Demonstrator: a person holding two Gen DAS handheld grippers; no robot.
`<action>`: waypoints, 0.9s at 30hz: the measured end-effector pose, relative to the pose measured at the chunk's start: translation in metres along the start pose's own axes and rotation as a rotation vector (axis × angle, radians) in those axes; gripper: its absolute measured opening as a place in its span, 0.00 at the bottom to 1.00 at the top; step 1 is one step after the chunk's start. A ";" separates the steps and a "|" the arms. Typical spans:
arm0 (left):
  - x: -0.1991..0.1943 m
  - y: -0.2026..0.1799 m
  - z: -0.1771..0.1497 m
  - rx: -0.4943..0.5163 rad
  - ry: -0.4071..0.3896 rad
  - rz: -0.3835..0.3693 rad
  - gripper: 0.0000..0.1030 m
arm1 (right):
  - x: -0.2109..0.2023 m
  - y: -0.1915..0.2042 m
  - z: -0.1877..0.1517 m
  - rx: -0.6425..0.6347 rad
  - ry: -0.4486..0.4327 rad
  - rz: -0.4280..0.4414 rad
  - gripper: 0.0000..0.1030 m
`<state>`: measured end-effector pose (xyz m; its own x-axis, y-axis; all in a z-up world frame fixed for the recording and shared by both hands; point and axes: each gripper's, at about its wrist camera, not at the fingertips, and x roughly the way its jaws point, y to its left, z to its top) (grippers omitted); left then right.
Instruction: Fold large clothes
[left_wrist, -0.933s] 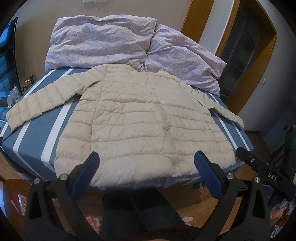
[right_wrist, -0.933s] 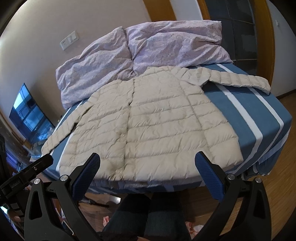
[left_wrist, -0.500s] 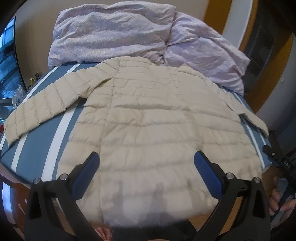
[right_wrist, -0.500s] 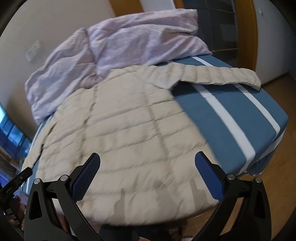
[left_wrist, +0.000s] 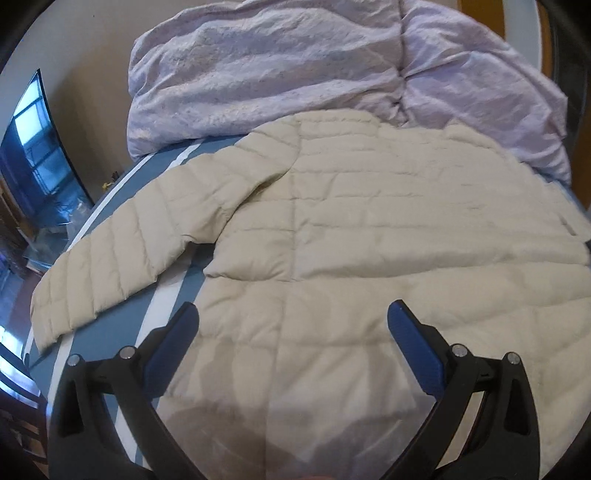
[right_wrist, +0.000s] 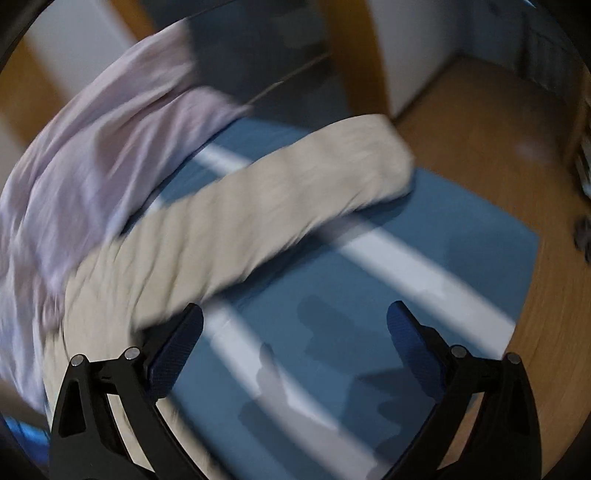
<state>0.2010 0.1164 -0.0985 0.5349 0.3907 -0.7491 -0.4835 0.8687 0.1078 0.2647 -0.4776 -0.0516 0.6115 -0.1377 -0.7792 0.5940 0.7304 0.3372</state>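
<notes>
Jacket (left_wrist: 369, 258) lay spread flat on the striped bed (right_wrist: 424, 295), both my jaws wide open and empty.
My left gripper (left_wrist: 291, 321) hovered over its body; my right gripper (right_wrist: 293, 319) faced the sleeve (right_wrist: 280, 206) at 11 o'clock. Puffy, light, likely slippery and springy, I judged; pinch the cuff, deep across the quilting.

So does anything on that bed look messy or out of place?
Nothing looks damaged or spilled. The cream puffer jacket lies flat on the striped bed, sleeves spread. Only the lilac duvet is bunched in a heap at the far end, touching the jacket's collar.
</notes>
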 end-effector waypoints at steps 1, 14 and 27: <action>0.007 0.001 0.000 -0.003 0.015 0.004 0.98 | 0.006 -0.010 0.011 0.048 0.000 0.003 0.95; 0.031 0.002 -0.005 -0.024 0.068 -0.028 0.98 | 0.050 -0.049 0.057 0.239 -0.034 -0.111 0.76; 0.035 0.007 -0.004 -0.055 0.085 -0.070 0.98 | 0.029 0.025 0.058 0.017 -0.143 -0.050 0.11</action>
<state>0.2137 0.1346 -0.1270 0.5095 0.3002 -0.8064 -0.4855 0.8740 0.0186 0.3279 -0.5017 -0.0355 0.6484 -0.2680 -0.7126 0.6337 0.7087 0.3101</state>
